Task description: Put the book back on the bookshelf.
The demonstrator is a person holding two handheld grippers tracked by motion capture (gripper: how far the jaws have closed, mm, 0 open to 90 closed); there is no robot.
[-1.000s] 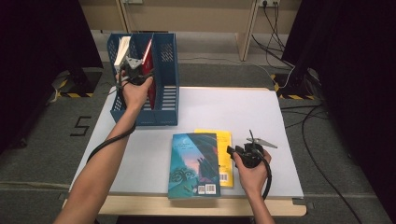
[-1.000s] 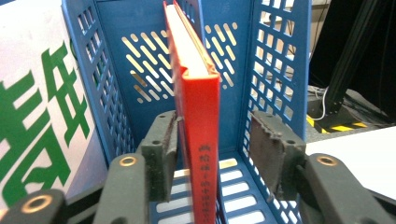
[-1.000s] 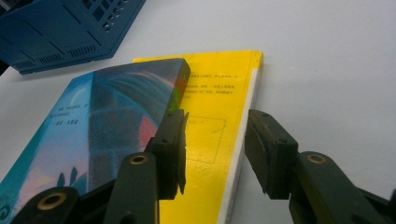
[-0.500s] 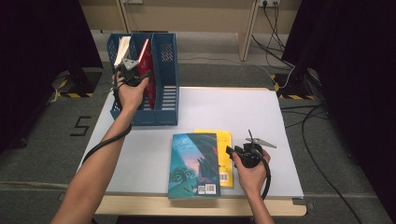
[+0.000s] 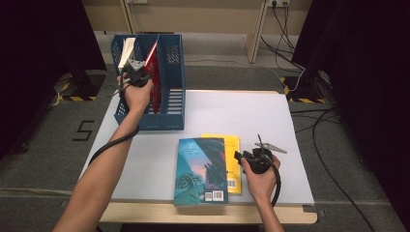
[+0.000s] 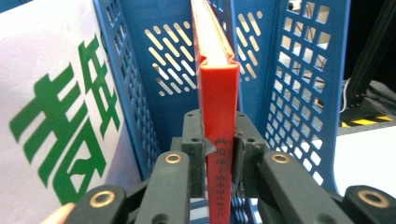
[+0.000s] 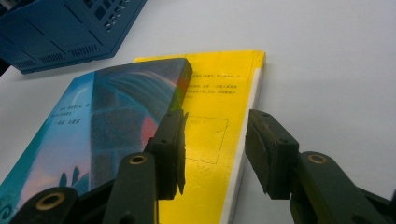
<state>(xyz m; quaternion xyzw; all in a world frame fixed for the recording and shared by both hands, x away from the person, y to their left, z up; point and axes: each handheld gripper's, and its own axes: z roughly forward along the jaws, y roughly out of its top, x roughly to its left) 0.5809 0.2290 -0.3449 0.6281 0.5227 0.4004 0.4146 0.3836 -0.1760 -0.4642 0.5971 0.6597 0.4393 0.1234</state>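
Left gripper jaws just closed on red book.

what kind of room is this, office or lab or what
Probably a lab or recording studio rather than an office: black curtains hang on both sides, loose cables trail over the grey carpet, and one white table carries only a blue file rack and two books.
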